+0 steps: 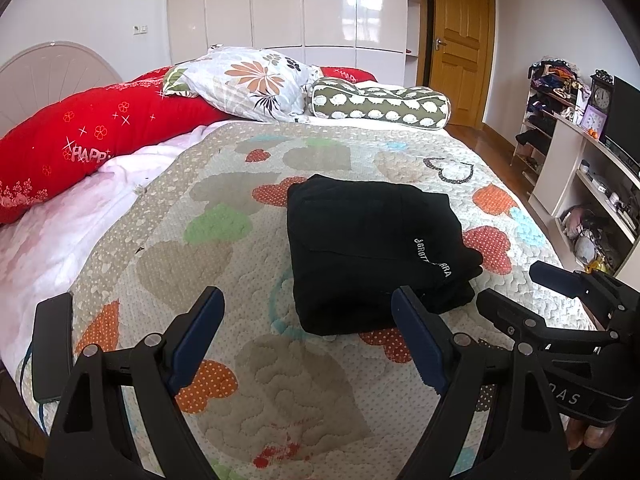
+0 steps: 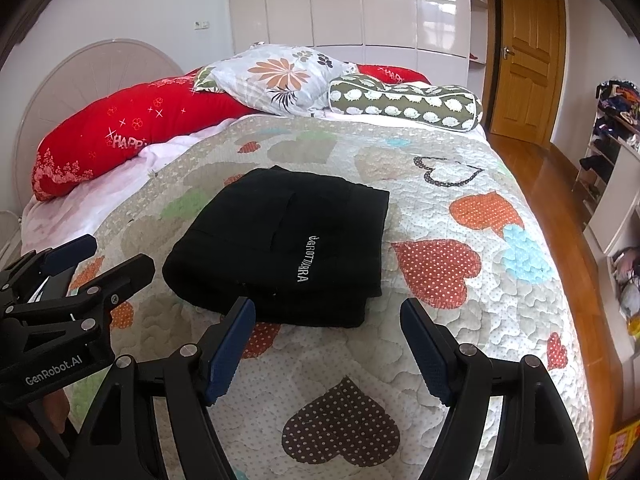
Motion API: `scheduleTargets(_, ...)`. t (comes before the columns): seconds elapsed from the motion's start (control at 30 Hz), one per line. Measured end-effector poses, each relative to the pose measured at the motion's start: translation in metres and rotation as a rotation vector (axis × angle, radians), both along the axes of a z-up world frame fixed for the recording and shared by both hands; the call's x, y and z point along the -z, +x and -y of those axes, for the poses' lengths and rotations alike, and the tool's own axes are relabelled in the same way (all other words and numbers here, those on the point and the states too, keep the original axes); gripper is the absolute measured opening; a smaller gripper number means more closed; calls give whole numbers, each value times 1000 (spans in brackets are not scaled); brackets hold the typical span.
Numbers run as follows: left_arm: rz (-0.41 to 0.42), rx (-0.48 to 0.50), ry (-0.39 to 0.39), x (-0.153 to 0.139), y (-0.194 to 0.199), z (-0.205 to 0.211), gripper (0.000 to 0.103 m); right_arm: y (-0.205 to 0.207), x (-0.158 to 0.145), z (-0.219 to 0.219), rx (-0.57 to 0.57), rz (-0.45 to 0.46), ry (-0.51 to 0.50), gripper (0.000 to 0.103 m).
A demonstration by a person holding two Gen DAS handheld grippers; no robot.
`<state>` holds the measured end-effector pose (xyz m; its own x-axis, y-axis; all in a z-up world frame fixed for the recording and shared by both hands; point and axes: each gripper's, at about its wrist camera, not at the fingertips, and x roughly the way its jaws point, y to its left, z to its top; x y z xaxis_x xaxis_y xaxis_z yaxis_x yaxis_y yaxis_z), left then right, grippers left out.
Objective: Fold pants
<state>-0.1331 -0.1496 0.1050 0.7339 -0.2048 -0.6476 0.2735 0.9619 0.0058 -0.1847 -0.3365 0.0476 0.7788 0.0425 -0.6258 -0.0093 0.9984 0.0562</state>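
The black pants (image 1: 360, 248) lie folded into a compact rectangle on the heart-patterned quilt (image 1: 200, 216), white lettering on top. They also show in the right wrist view (image 2: 288, 240). My left gripper (image 1: 306, 300) is open and empty, held just short of the pants' near edge. My right gripper (image 2: 328, 312) is open and empty, also just short of the near edge. The right gripper shows at the right of the left wrist view (image 1: 516, 284). The left gripper shows at the left of the right wrist view (image 2: 104, 256).
A red long pillow (image 1: 92, 140), a floral pillow (image 1: 256, 80) and a green bolster (image 1: 380, 104) lie at the head of the bed. Shelves with clutter (image 1: 580, 160) stand to the right. A wooden door (image 1: 460, 40) is behind.
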Motion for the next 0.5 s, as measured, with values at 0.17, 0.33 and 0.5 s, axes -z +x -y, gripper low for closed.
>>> scheduleTargets(0.17,0,0,1,0,0,0,86,0,2,1,-2,-10,-1,77)
scheduleTargets(0.33,10,5,-4,0,-2,-1,86,-1,2,1,0,-6,0,77)
scheduleTargets(0.5,33,13,13,-2,-6,-1,86,-2,2,2,3,-8,-1,77)
